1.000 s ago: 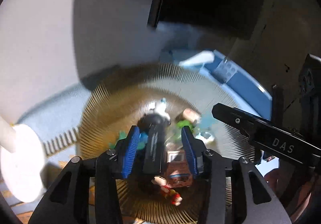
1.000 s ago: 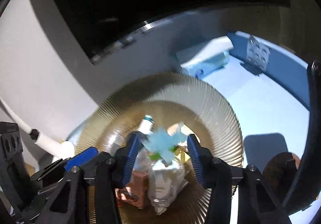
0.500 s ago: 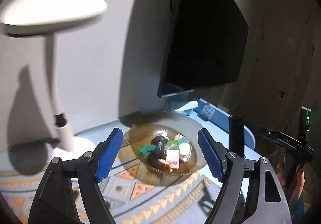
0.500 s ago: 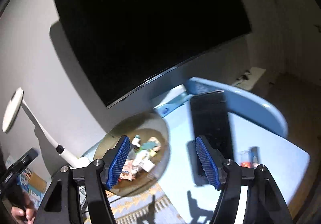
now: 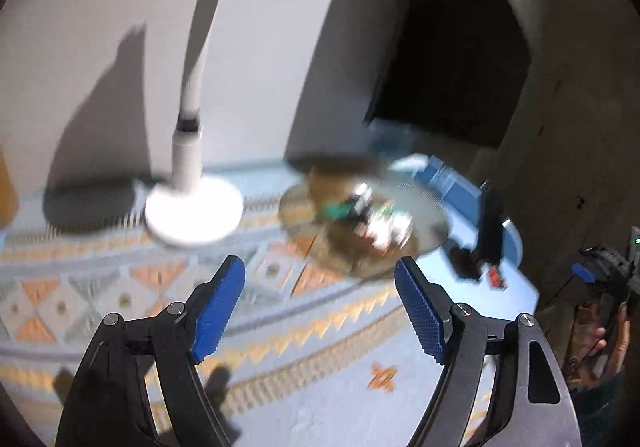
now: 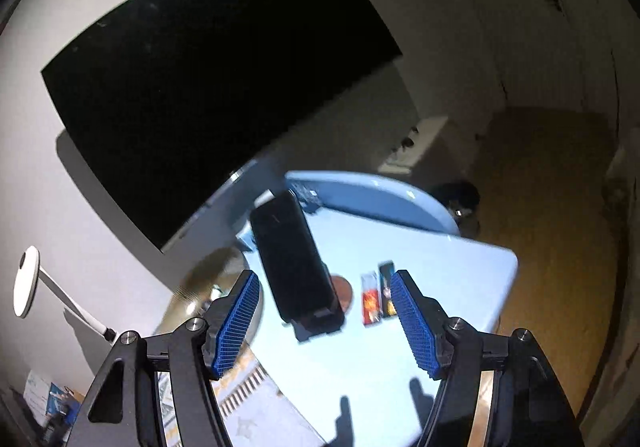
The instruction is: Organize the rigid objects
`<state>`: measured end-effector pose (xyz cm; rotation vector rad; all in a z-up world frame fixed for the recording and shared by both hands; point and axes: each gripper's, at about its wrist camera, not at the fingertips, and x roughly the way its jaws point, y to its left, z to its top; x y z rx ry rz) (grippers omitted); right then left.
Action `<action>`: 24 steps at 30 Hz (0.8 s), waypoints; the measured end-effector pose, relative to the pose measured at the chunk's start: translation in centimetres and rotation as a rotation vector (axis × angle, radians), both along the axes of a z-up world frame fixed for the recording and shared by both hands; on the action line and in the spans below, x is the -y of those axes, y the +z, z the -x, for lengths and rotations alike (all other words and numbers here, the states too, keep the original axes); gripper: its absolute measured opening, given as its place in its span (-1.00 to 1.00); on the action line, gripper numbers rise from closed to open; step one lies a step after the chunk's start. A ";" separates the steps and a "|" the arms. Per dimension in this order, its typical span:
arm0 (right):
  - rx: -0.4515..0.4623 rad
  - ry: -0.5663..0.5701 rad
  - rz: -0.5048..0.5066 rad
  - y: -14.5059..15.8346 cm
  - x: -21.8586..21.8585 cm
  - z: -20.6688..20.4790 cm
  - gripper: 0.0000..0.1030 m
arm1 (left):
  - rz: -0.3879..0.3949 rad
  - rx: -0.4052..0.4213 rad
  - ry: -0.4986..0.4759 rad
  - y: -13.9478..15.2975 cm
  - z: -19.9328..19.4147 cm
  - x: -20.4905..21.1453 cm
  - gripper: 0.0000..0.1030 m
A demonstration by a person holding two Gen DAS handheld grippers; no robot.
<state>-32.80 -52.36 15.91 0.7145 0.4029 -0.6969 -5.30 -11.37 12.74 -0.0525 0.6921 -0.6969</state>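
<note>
Both my left gripper (image 5: 320, 307) and right gripper (image 6: 325, 321) hang released and bare above the table, the ribbed amber glass plate (image 5: 424, 203) of small toys ahead.

Black angular tool (image 5: 320, 311) arms, silver screws, blue ridged pads (image 5: 218, 311); right tool (image 6: 326, 321) alike.

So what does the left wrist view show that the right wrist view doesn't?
Only the left wrist view shows the small toys piled on the ribbed plate and the lamp's round base.

Only the right wrist view shows the two small packets on the blue table and the whole dark monitor.

Both show the plate, the black device, the lamp and the patterned mat.
</note>
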 end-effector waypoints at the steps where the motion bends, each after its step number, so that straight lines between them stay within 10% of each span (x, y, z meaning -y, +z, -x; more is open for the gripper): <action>1: -0.013 0.001 -0.007 -0.4 0.1 0.0 0.30 | -0.012 -0.031 0.004 -1.3 -0.4 0.1 0.48; 12: -0.084 0.099 -0.049 -3.2 -0.5 -2.4 0.30 | -0.164 -0.140 0.040 -9.8 -0.6 1.2 0.48; 24: -0.215 0.410 0.042 -5.0 -9.6 -12.0 0.30 | -0.305 -0.068 0.064 -10.2 1.1 1.9 0.48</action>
